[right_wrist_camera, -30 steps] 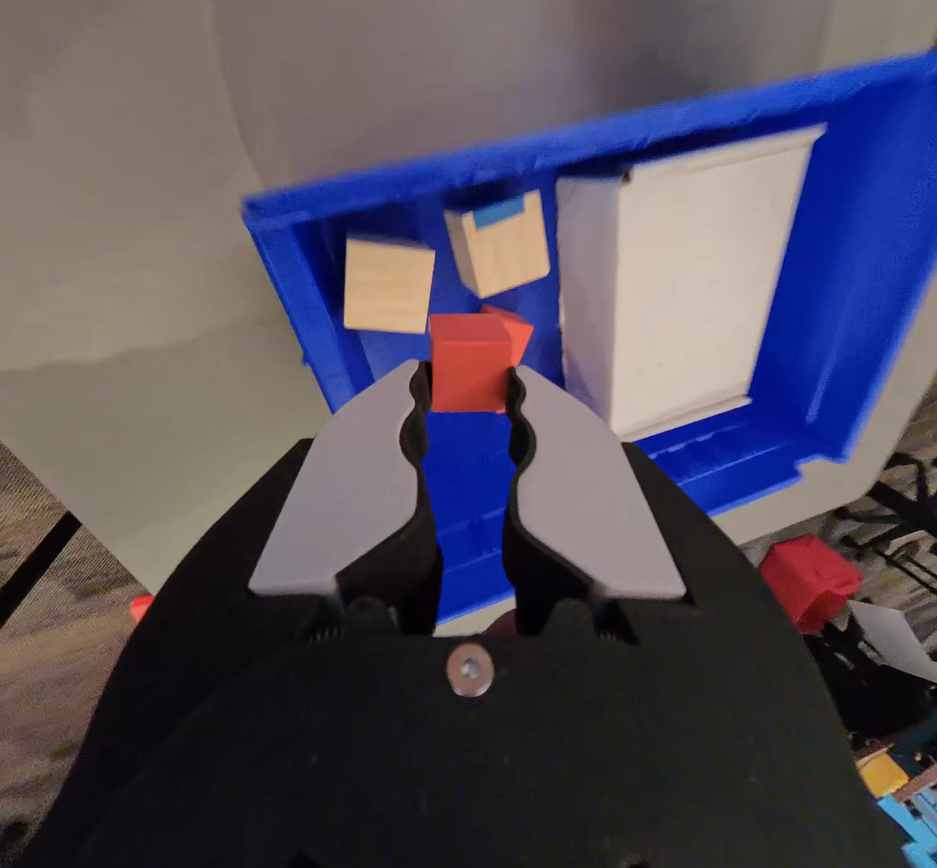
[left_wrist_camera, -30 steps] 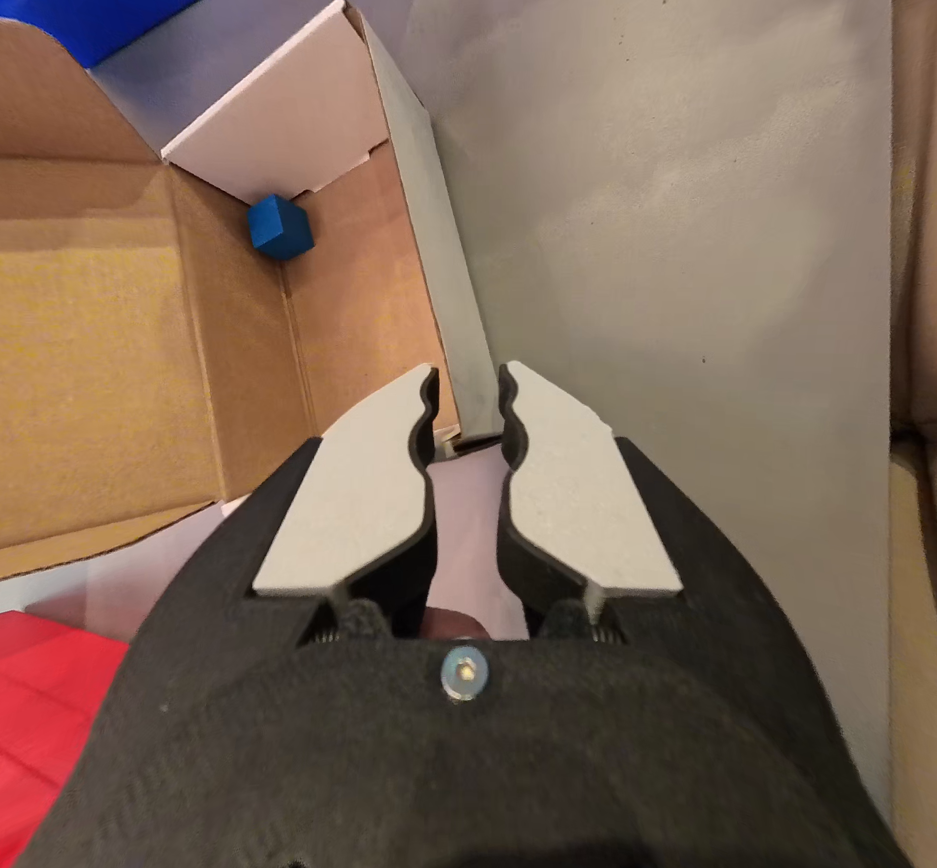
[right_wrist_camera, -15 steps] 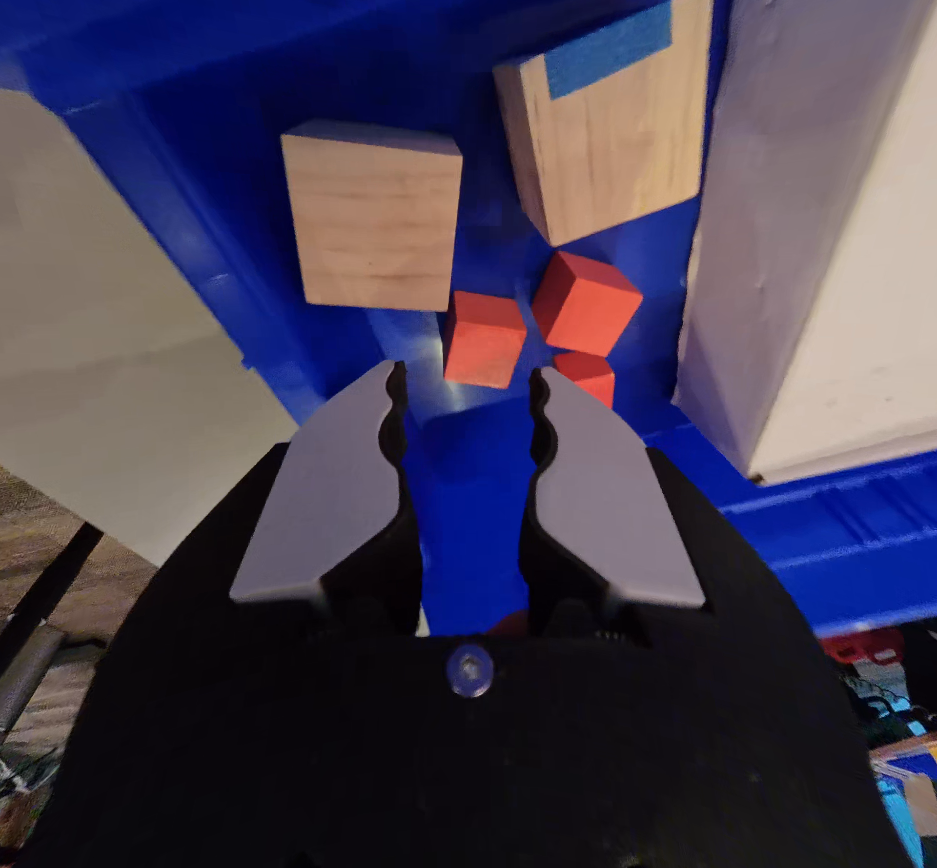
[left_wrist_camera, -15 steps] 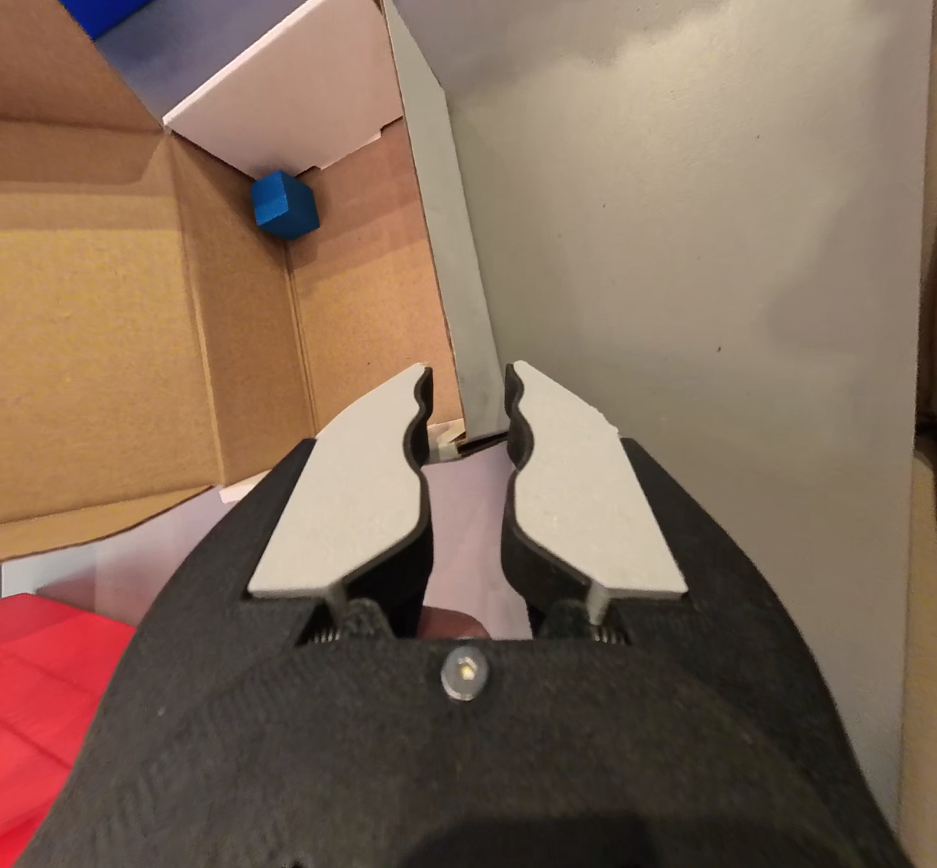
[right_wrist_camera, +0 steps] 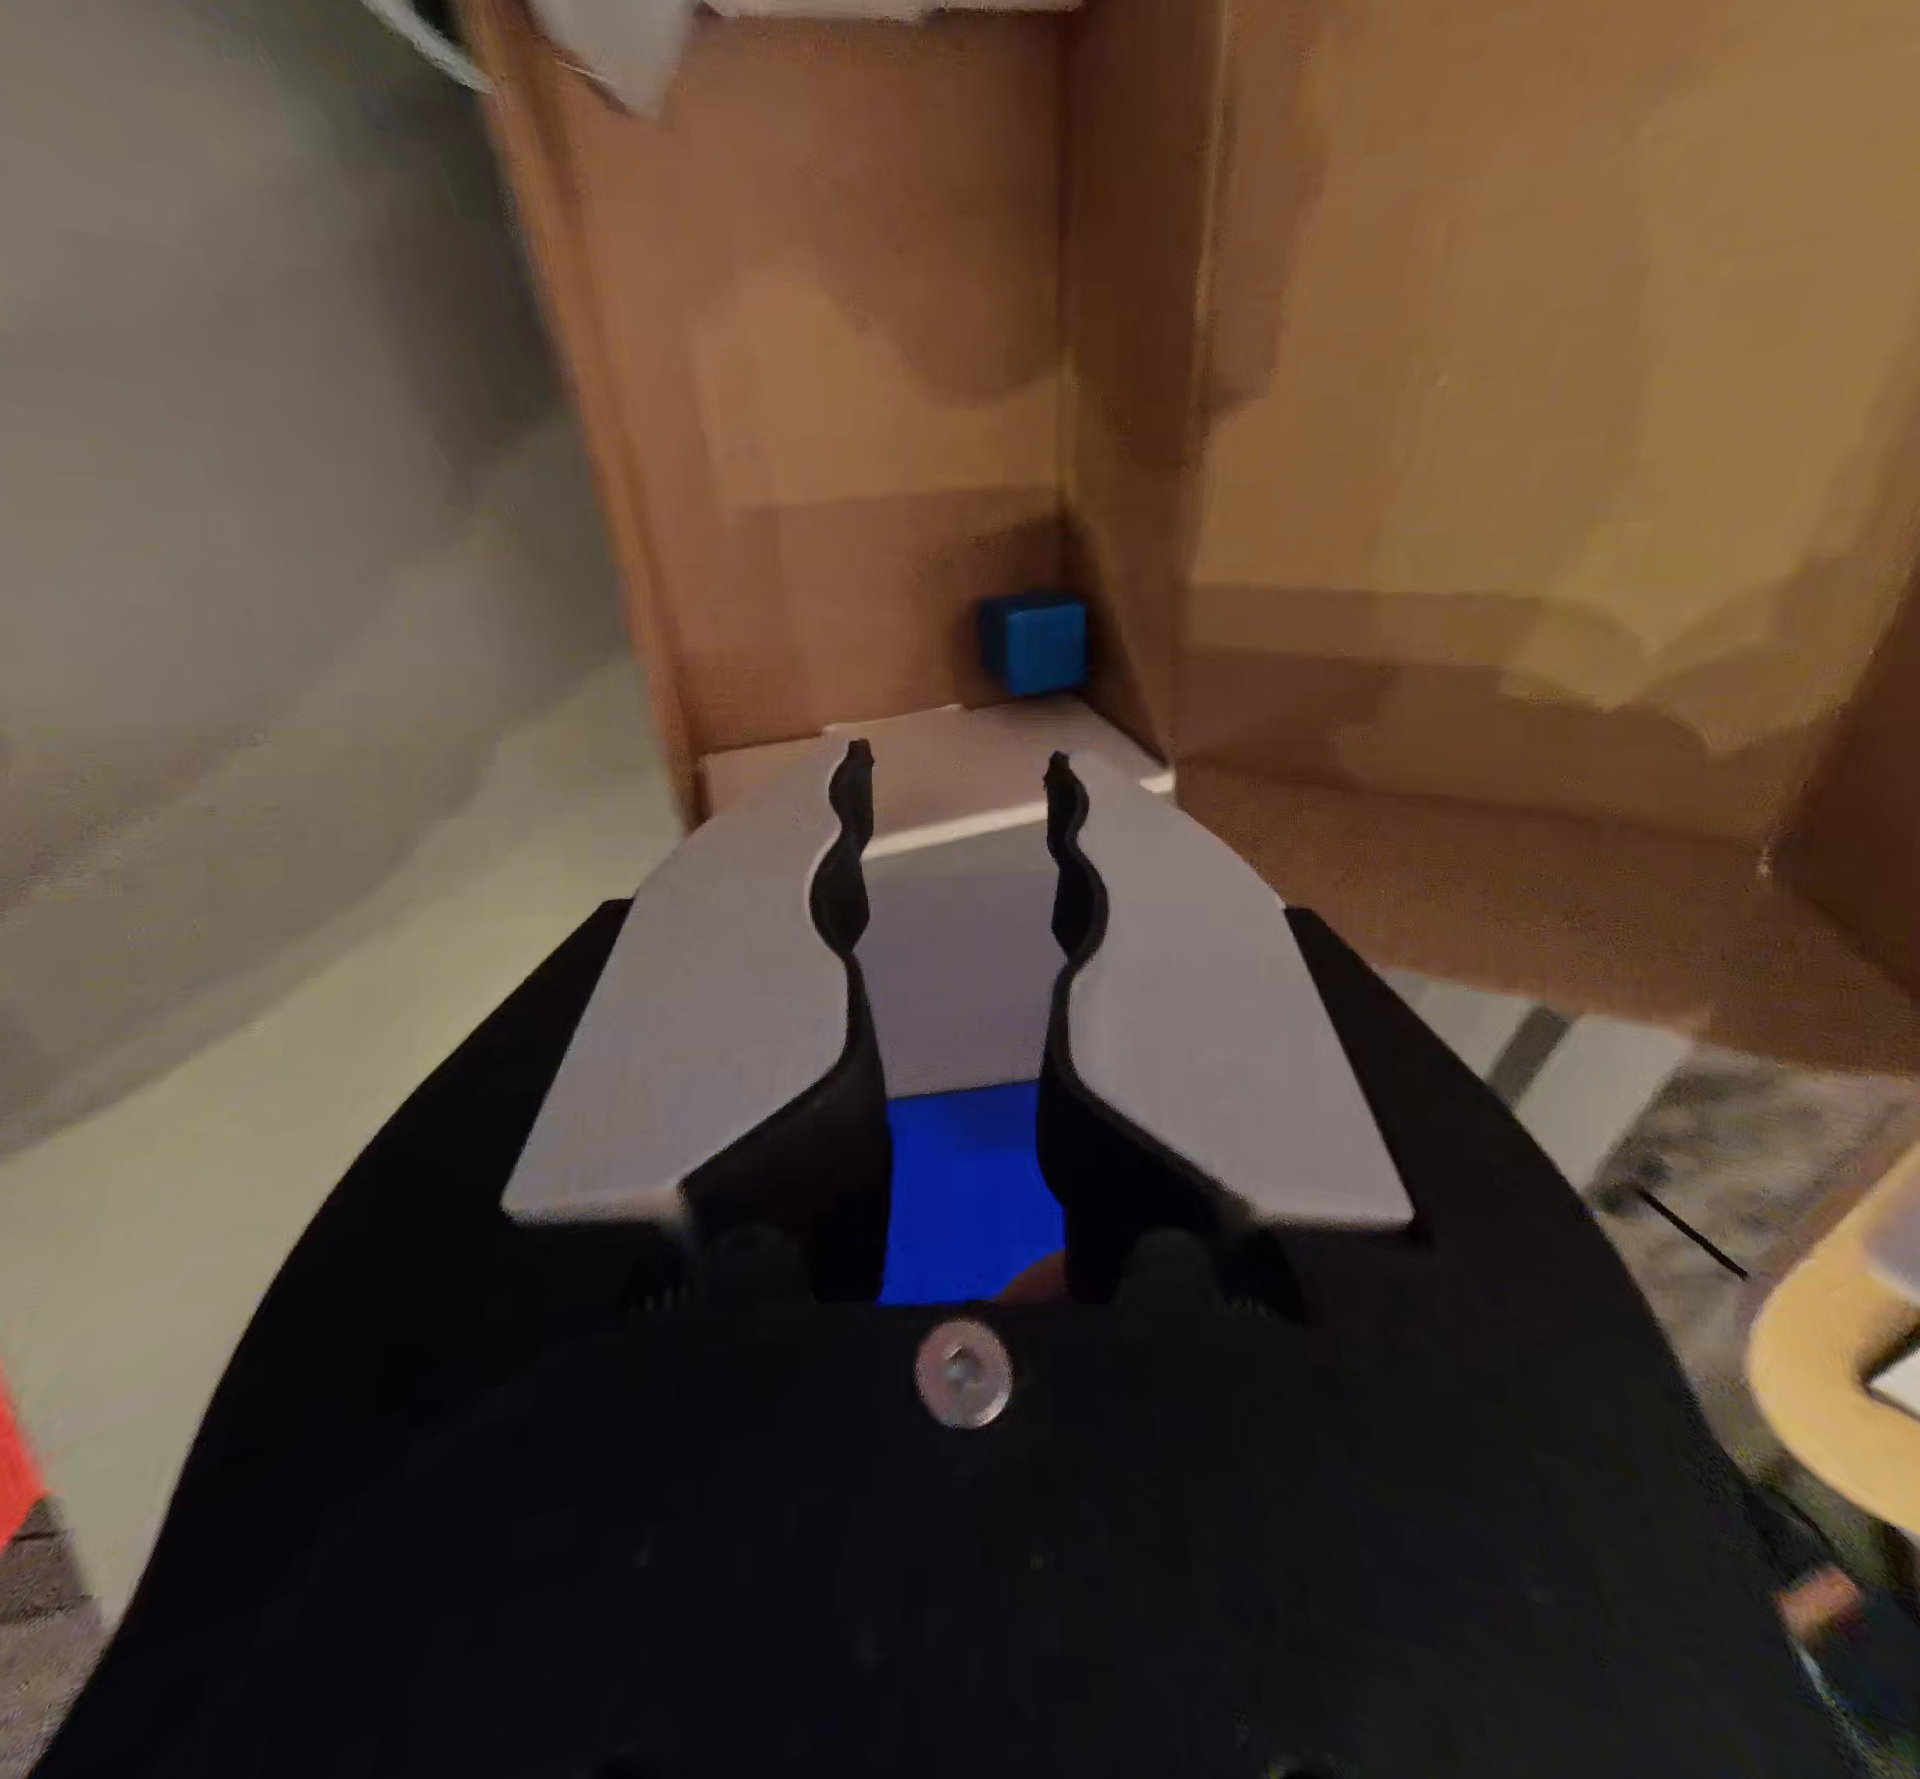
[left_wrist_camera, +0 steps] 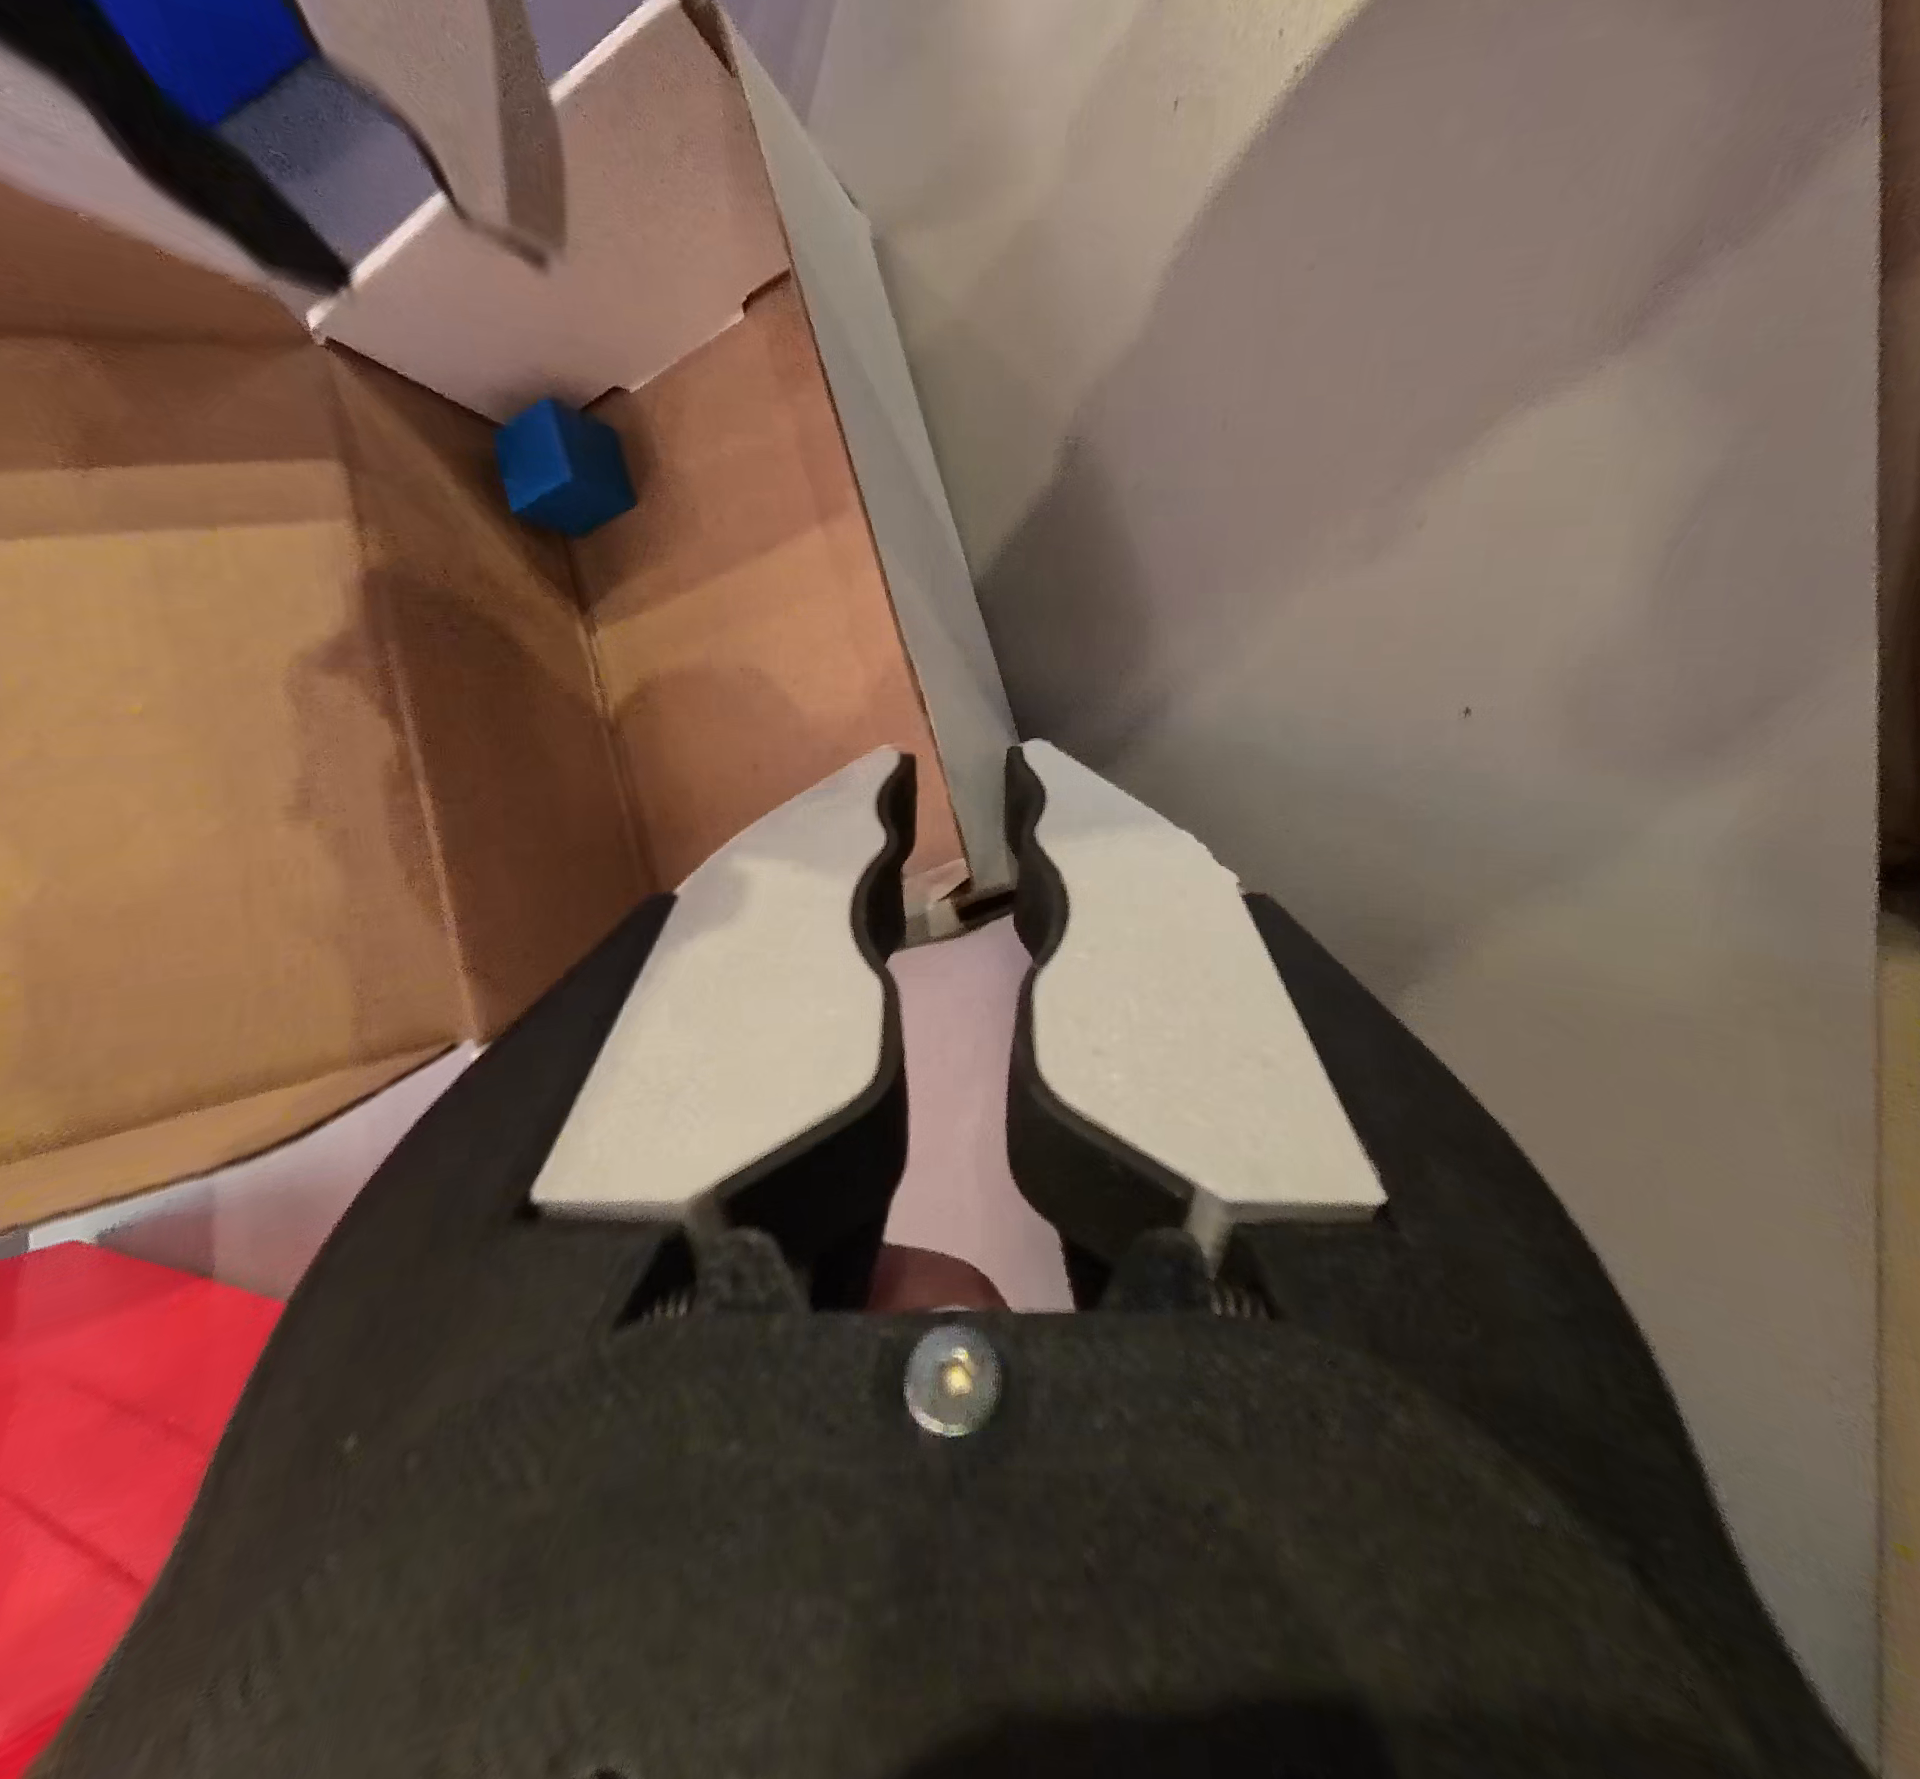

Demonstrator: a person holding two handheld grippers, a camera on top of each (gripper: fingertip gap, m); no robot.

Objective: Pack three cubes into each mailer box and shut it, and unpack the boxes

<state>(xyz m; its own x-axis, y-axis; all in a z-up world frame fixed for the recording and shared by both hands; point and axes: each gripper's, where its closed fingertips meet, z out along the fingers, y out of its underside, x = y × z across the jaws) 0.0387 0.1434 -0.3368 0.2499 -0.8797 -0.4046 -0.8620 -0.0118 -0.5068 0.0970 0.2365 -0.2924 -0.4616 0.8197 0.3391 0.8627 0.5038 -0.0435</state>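
I see a pale gray counter [left_wrist_camera: 1455,482]. An open cardboard mailer box [left_wrist_camera: 260,742] sits right on it. A blue tray [left_wrist_camera: 177,15] lies past the box.

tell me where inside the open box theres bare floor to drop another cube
Most of the open box floor is bare: the whole stretch from the blue cube toward the left gripper, and the brown flap to the side. The only taken spot is the far corner where that cube sits. The right gripper hangs empty at that end.
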